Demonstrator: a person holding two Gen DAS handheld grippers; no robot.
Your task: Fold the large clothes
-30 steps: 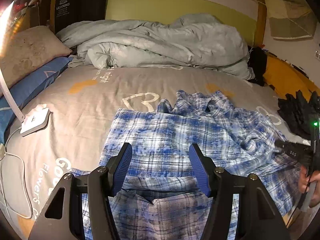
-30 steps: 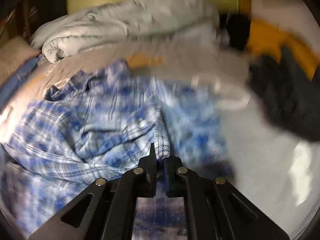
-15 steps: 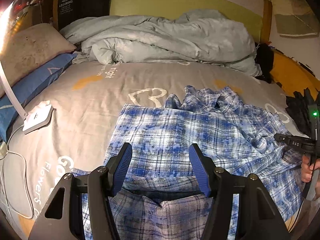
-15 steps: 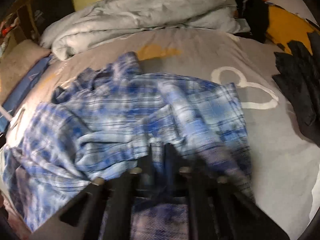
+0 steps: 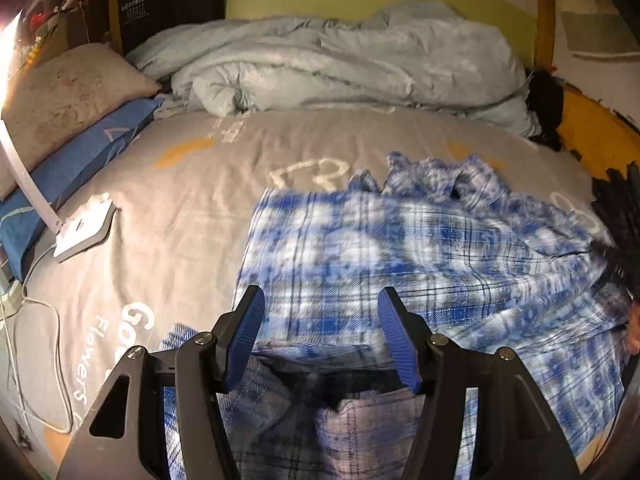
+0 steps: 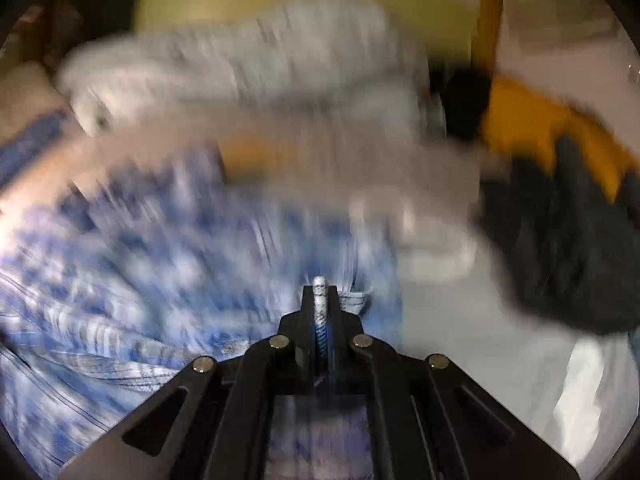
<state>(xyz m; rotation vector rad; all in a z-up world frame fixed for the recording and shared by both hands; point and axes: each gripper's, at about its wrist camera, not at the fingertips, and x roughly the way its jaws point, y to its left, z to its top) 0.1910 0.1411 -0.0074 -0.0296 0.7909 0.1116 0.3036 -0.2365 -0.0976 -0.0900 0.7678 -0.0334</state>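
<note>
A blue and white plaid shirt (image 5: 400, 248) lies spread on the grey bedsheet (image 5: 192, 200), collar toward the far side and rumpled on its right half. My left gripper (image 5: 320, 296) hovers over the shirt's near edge, its blue pads wide apart with only cloth lying below them. In the right wrist view, which is heavily blurred, my right gripper (image 6: 321, 292) is shut on a narrow fold of the shirt (image 6: 160, 272) that pokes up between its fingertips. Part of a hand (image 5: 634, 328) shows at the right edge of the left wrist view.
A bunched pale duvet (image 5: 340, 68) fills the far end of the bed. Beige and blue pillows (image 5: 68, 100) lie on the left, beside a white lamp base (image 5: 84, 228) with its cable. A dark garment (image 6: 560, 248) and something yellow (image 6: 532, 120) lie on the right.
The left gripper has sunk a little toward the shirt, still open. The right gripper, gripping the cloth throughout, has slid out of the left wrist view, and the shirt's right half has shifted with it.
</note>
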